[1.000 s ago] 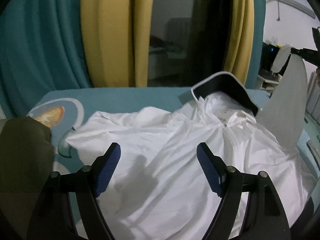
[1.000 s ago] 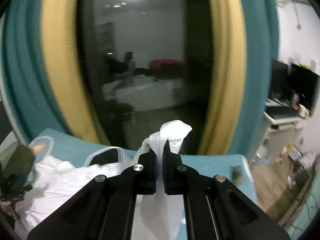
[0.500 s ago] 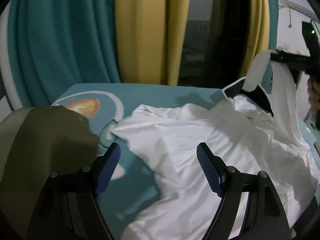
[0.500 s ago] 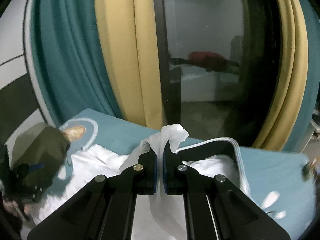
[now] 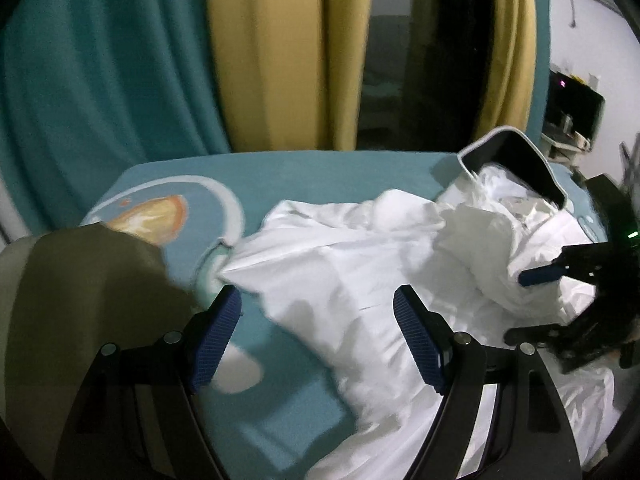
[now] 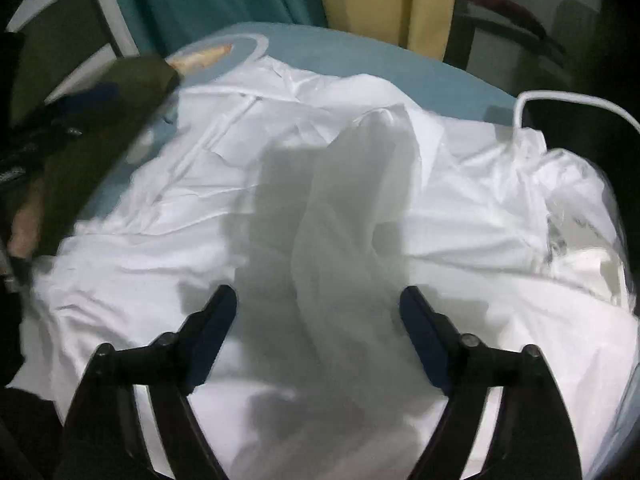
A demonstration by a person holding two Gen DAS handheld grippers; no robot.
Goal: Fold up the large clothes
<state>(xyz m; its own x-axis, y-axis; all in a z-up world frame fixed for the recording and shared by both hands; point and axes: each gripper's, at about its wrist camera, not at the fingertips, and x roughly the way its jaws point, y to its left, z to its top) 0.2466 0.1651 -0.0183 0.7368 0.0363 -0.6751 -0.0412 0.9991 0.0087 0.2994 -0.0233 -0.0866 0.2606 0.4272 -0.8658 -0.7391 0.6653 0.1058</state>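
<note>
A large white garment [image 5: 360, 264] lies crumpled on the teal bed cover [image 5: 304, 176]; it fills the right wrist view [image 6: 460, 208]. My left gripper [image 5: 318, 328] is open and empty, just above the garment's left edge. My right gripper [image 6: 320, 328] is open and empty, low over the garment, with a loose grey-shadowed fold [image 6: 360, 200] between and ahead of its fingers. The right gripper also shows at the right of the left wrist view [image 5: 560, 276].
An olive-green cloth [image 5: 80, 300] lies at the bed's left; it also shows in the right wrist view [image 6: 100, 120]. A dark basket with white rim [image 5: 516, 160] sits at the back right. Teal and yellow curtains [image 5: 160, 60] and a dark window stand behind.
My right gripper opened and let go of the white fabric it held up, then dropped low over the garment. The fabric fell onto the pile. My left gripper shifted slightly left.
</note>
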